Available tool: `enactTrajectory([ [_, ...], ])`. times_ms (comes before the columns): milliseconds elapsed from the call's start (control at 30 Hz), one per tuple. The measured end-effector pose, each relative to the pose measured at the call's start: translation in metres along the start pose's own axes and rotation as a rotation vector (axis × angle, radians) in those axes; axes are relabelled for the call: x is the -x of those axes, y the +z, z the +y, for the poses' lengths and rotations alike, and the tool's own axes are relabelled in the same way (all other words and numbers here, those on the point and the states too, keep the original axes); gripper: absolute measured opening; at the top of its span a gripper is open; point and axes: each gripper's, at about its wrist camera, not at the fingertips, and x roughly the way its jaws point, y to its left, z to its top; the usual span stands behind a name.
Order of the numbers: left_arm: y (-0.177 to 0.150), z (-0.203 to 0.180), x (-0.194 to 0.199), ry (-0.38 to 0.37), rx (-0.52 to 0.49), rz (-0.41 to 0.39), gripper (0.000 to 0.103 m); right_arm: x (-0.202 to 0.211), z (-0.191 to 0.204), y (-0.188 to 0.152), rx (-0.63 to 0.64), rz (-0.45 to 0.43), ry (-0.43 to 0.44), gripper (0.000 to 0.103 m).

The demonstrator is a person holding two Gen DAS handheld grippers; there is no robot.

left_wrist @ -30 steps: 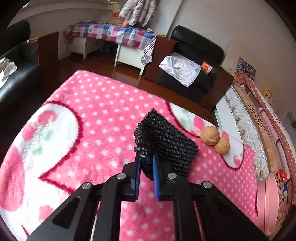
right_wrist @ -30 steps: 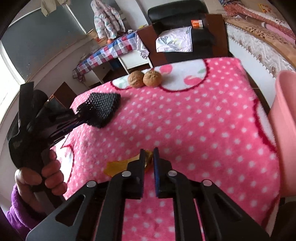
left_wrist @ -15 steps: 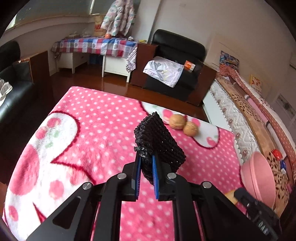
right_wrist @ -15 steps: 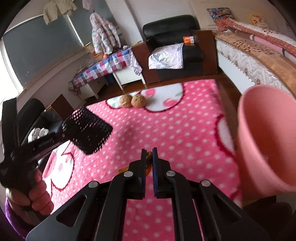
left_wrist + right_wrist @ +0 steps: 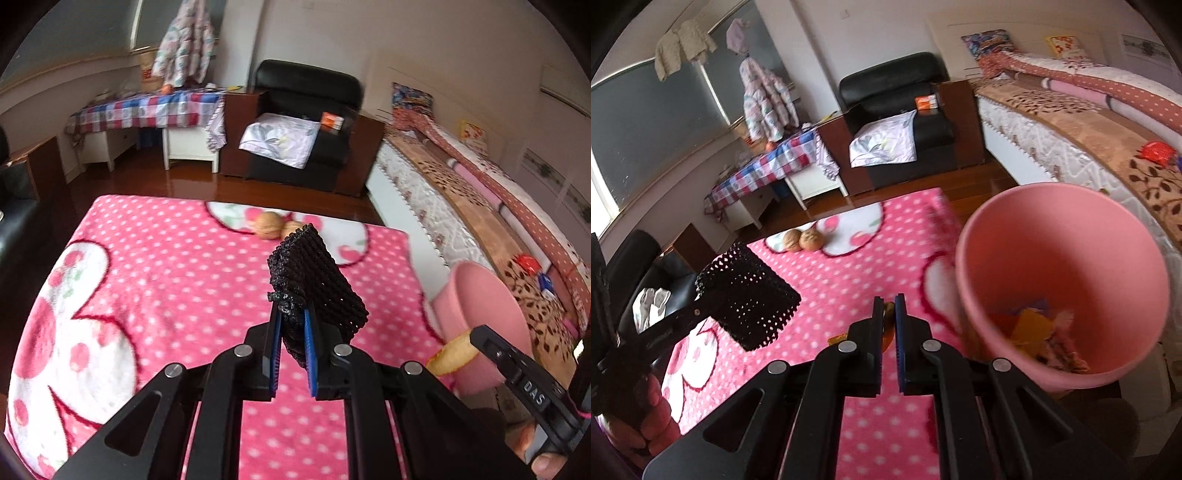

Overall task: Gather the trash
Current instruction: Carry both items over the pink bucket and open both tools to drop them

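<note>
My left gripper [image 5: 291, 317] is shut on a black foam net sleeve [image 5: 317, 280] and holds it above the pink polka-dot blanket [image 5: 166, 280]. The sleeve also shows in the right wrist view [image 5: 746, 299]. My right gripper [image 5: 889, 306] is shut on a yellow peel scrap [image 5: 886, 334], seen in the left wrist view [image 5: 450, 354] beside the pink bin [image 5: 491, 306]. The pink bin [image 5: 1063, 280] stands just right of my right gripper and holds several scraps. Two walnuts [image 5: 275, 229] lie at the blanket's far edge.
A bed [image 5: 480, 206] runs along the right behind the bin. A black armchair [image 5: 306, 125] and a table with a checked cloth [image 5: 147, 110] stand beyond the blanket. A dark sofa [image 5: 646, 280] is on the left.
Both grippers have lifted and swung right toward the pink bin, each keeping its load. The bin now fills the right of the right wrist view.
</note>
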Motion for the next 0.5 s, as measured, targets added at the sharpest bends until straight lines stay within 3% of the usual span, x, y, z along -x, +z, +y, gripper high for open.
enactTrajectory([
  [500, 0.002, -0.109, 0.005, -0.169, -0.168, -0.010, 0.010, 0.042, -0.084, 0.012, -0.112, -0.103, -0.103, 0.006],
])
